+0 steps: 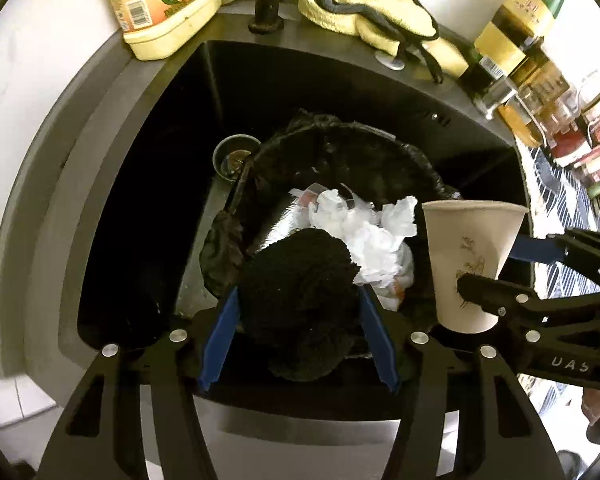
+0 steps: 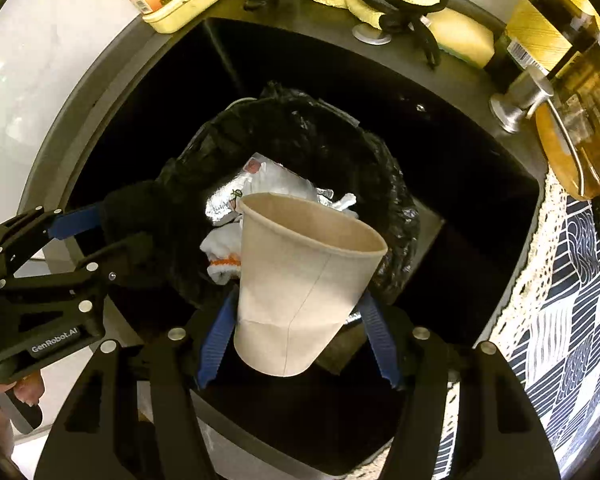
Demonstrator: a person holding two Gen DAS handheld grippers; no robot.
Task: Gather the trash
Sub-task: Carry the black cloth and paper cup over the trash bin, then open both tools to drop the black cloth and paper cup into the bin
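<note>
Two pieces of trash are in my grip and both hang above the black-lined bin (image 1: 380, 152) that stands inside the dark sink (image 1: 148, 184). My left hand-held gripper (image 1: 298, 312) stands about half open, its blue pads pressing either side of a dark fuzzy wad (image 1: 296, 288), which sits over the near rim of the bin. My right hand-held gripper (image 2: 298, 320) is also about half open and clamps a paper cup (image 2: 300, 276) low on its wall, mouth tilted away from me toward the bin opening. The bin already holds crumpled white tissue (image 1: 364, 236) and a foil wrapper (image 2: 224, 208), piled fairly high. I judge the main risk to be a miss on release: the wad looks to be above the bin's edge and not its middle, so it could catch on the bag's folded lip and slide down into the sink. The cup is light and tilted, and it could bounce off the heaped tissue and roll out over the rim. My two grippers are close together, so a careless swing could knock the cup against the left fingers. The yellow cloth (image 1: 372, 8) and the bottles (image 1: 512, 52) on the worktop are well apart from my path.
</note>
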